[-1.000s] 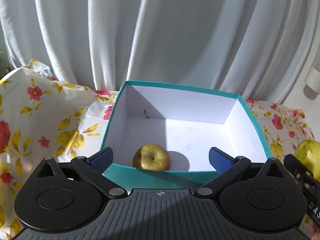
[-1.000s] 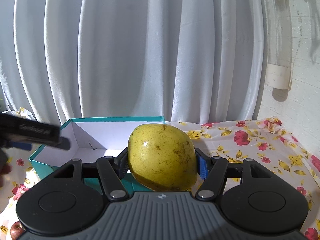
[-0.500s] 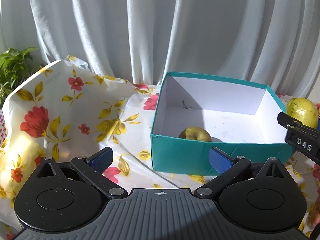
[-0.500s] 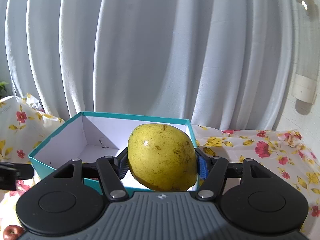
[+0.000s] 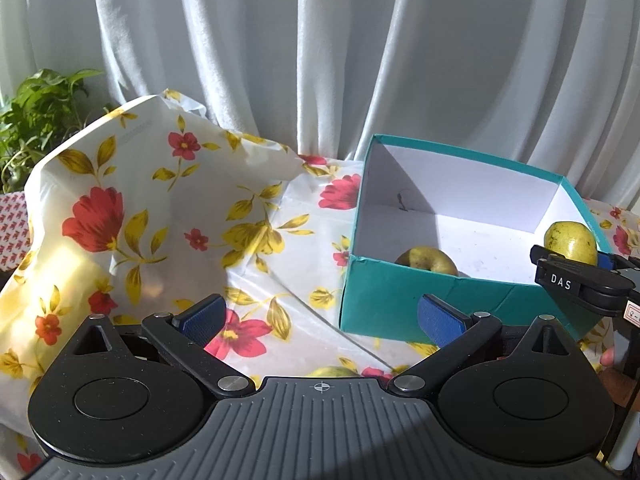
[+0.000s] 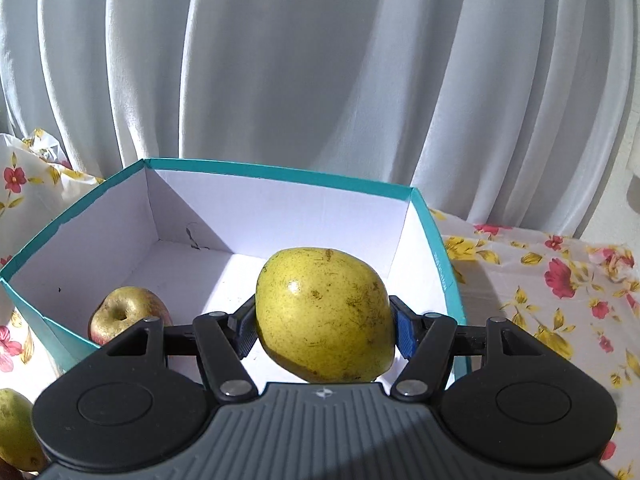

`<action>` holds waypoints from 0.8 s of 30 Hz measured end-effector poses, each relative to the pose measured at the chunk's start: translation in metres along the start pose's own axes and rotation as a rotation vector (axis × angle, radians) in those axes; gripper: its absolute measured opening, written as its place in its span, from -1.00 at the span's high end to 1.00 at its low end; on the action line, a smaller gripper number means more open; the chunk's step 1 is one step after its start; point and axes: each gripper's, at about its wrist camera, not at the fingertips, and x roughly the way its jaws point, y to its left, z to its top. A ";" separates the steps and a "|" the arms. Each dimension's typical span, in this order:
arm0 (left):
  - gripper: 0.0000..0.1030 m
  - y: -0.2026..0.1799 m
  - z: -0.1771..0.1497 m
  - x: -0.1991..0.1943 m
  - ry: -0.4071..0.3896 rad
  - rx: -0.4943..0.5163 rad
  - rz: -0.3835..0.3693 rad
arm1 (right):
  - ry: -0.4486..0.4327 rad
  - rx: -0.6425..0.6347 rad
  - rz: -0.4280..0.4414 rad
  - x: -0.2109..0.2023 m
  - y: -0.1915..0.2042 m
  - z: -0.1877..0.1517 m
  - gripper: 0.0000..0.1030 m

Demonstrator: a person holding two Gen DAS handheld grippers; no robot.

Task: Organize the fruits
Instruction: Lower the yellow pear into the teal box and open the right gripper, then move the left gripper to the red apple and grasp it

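One fruit, a russet-yellow apple [image 6: 122, 314], already lay on the white floor of the teal box [image 6: 276, 172], at the lower left of the right wrist view, so the sorting looked begun but far from finished. A second fruit, the yellow-green pear [image 6: 324, 314], was clamped between the blue pads of the right gripper [image 6: 325, 326] at the centre of that frame, held above the near right part of the open box and not yet let go; judging by this, its release into the box was the step in hand. The left gripper [image 5: 320, 320] stood with its jaws wide apart and nothing between them, low in its own frame, over the flowered tablecloth [image 5: 256, 240] to the left of the box. A third fruit, greenish [image 6: 14, 428], showed at the lower left edge of the right wrist view, outside the box; a green sliver [image 5: 332, 372] at the bottom centre of the left wrist view was probably the same one, though I could not tell. Counted: one box, two grippers, three fruits seen for certain, one inside, one carried, one left to collect. A potted plant [image 5: 36, 120] sat at the far left, against the white curtain [image 5: 320, 60].
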 end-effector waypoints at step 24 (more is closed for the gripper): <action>-1.00 0.017 -0.056 -0.010 0.037 0.057 -0.014 | -0.256 0.065 0.094 -0.126 -0.014 -0.009 -1.00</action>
